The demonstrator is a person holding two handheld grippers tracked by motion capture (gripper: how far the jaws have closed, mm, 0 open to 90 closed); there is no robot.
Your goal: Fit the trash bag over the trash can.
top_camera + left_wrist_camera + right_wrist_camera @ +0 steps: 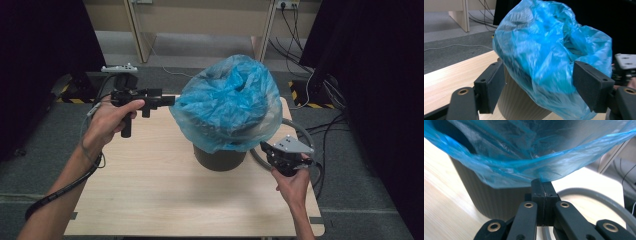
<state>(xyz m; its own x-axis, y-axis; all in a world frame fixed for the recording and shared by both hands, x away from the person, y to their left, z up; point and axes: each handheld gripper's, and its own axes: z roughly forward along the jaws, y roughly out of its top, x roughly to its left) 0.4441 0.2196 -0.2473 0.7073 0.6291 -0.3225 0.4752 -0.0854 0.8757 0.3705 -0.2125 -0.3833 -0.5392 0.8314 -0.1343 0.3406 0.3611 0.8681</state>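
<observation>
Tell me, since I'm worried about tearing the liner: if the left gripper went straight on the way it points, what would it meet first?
Most likely the blue plastic bag, which bulges between the open jaws of the left gripper; the dark bin sits just below it, though depth is hard to judge.

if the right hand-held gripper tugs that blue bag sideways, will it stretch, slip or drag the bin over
The blue bag looks thin and floppy: it is crumpled and billows above the bin, so it would probably give before pulling tight. The right hand-held gripper is shut on its edge; the smooth film might slip out. The bin stands upright and narrow, so a hard tug could tip it.
</observation>
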